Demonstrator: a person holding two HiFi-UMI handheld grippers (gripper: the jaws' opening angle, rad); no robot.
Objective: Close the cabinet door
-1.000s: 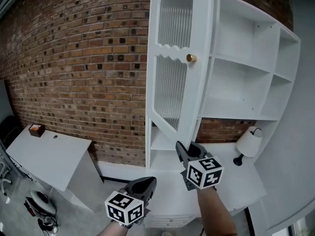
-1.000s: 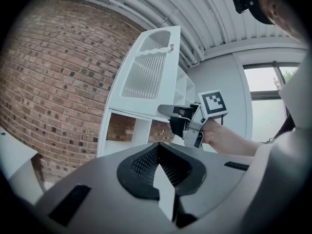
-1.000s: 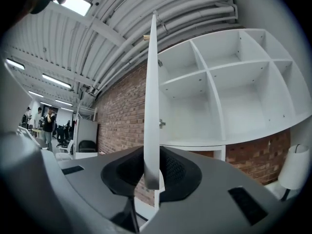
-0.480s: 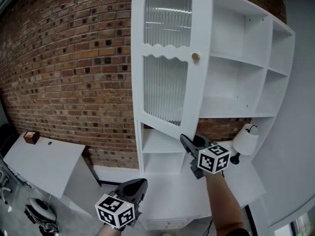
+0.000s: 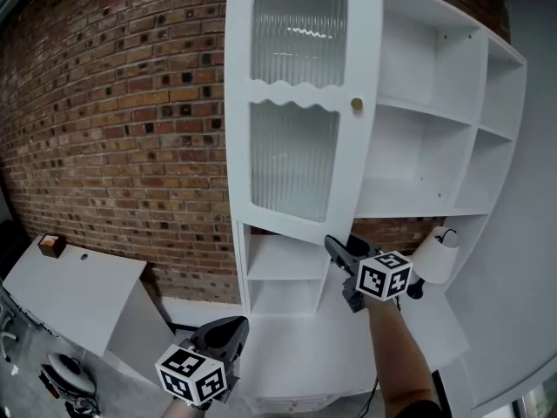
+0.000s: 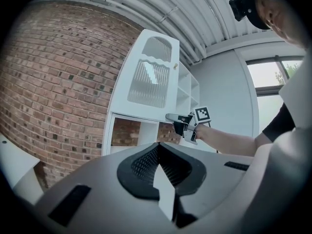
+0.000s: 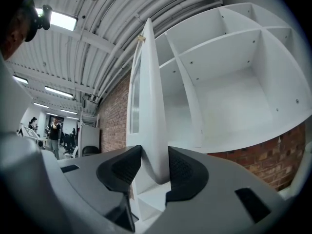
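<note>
Only its own view shows right gripper (image 7: 155,154), jaws just opening astride cabinet door (image 7: 151,89) edge; left gripper (image 5: 230,326), seven o'clock, pressed together.

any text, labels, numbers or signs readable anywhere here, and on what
No readable words, numbers or brands in any view.
Left cube, on the left gripper: black-and-white square marker patterns only, no letters.
Right cube, on the right gripper: the same.
Small box on the desk: too small to read.
</note>
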